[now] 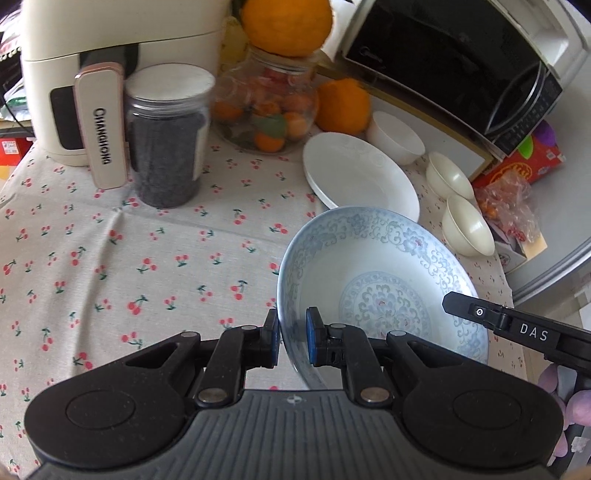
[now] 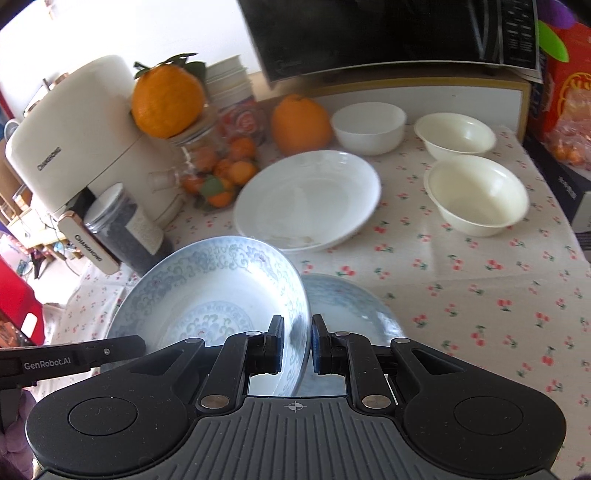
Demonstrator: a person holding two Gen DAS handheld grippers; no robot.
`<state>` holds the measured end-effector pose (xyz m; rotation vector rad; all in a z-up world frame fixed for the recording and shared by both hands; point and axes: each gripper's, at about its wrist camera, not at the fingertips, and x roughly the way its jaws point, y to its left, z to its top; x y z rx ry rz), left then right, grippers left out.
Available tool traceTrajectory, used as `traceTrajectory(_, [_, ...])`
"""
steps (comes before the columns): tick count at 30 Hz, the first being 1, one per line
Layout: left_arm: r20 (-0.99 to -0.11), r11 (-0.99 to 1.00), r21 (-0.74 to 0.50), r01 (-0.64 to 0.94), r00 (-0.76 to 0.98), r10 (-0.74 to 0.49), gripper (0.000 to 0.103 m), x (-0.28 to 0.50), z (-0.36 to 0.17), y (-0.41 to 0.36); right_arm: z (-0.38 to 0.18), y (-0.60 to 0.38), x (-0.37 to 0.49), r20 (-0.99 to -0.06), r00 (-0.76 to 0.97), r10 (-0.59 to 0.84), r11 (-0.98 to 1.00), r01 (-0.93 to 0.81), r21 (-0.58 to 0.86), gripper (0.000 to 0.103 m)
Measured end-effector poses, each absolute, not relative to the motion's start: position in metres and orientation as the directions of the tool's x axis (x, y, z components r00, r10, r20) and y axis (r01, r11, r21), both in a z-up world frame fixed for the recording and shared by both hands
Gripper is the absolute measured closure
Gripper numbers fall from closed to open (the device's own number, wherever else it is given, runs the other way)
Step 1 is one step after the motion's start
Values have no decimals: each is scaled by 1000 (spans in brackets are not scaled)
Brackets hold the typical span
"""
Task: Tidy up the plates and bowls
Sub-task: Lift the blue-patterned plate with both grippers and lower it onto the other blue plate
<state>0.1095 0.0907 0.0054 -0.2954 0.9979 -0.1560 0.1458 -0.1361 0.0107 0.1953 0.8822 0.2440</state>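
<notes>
both grippers have hold of the same thing here — a deep white porcelain plate with a pale blue floral pattern (image 1: 384, 284). the left gripper (image 1: 292, 341) has its jaws pinching the plate's left rim, the right gripper (image 2: 298, 347) has its jaws pinching the right rim, so the plate hangs between them, tilted, above the cherry-print tabletop (image 1: 147, 243). in the right wrist view there's a second blue-patterned plate (image 2: 351, 306) lying on the cloth just under and beside the held one.

further back sits a wide plain white shallow plate (image 2: 308, 195), which in the left wrist view looks like it's stacked on another one. behind it a small white bowl (image 2: 369, 125), and off to the right two cream bowls (image 2: 476, 195) close together. the left side has a cream air fryer (image 1: 110, 74), a clear jar of dark stuff (image 1: 166, 136), a glass jar of small oranges (image 1: 266, 107) with a big orange (image 1: 288, 22) on top — plus a black microwave (image 1: 454, 62) at the back.
</notes>
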Motion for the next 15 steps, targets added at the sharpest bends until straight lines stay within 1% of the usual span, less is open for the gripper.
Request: traceTrajectory(15, [-831, 973, -225, 51, 512, -219, 90, 116, -7, 51, -5, -158, 141, -809, 550, 211, 975, -62, 212, 87])
